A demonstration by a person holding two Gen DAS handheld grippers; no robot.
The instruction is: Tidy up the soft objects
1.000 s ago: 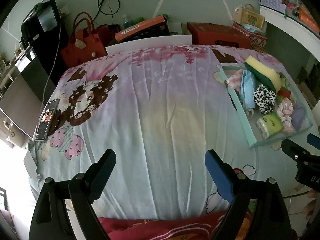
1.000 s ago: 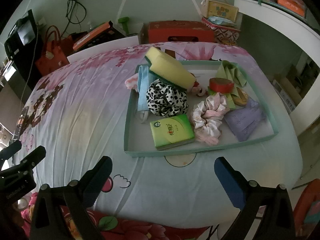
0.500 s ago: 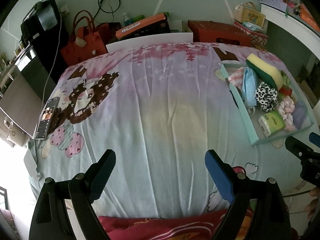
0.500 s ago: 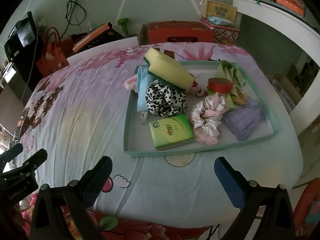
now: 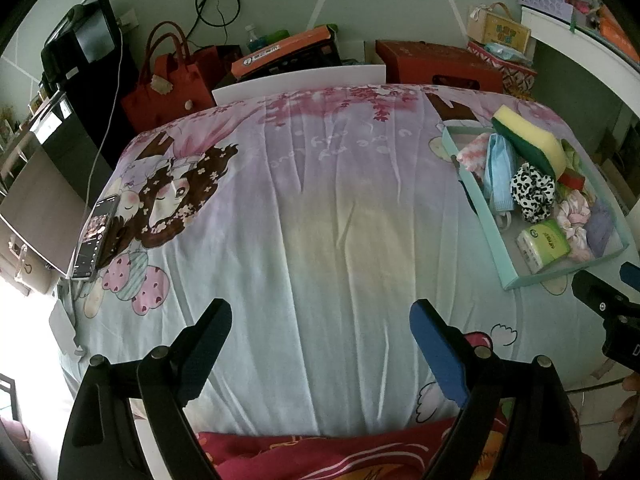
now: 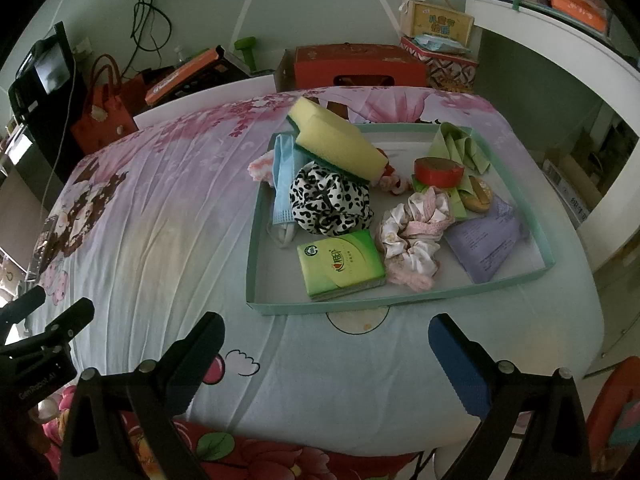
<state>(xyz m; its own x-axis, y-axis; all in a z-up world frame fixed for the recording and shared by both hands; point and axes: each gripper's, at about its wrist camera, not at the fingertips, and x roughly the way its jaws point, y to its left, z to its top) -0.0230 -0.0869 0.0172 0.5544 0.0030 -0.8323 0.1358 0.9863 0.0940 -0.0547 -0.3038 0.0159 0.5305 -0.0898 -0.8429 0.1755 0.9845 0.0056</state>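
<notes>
Across the cartoon-print bedsheet (image 5: 320, 220) nothing soft lies loose — your yellow-and-green foam sponge (image 6: 336, 140), leopard-print scrunchie (image 6: 330, 204), green tissue pack (image 6: 340, 264) and pink scrunchie (image 6: 412, 240) all sit heaped inside the shallow teal cardboard tray (image 6: 320, 306). Gathered, or awaiting sorting — either fits. Your left gripper (image 5: 320, 354) and right gripper (image 6: 326, 364) hang spread wide, holding nothing.
</notes>
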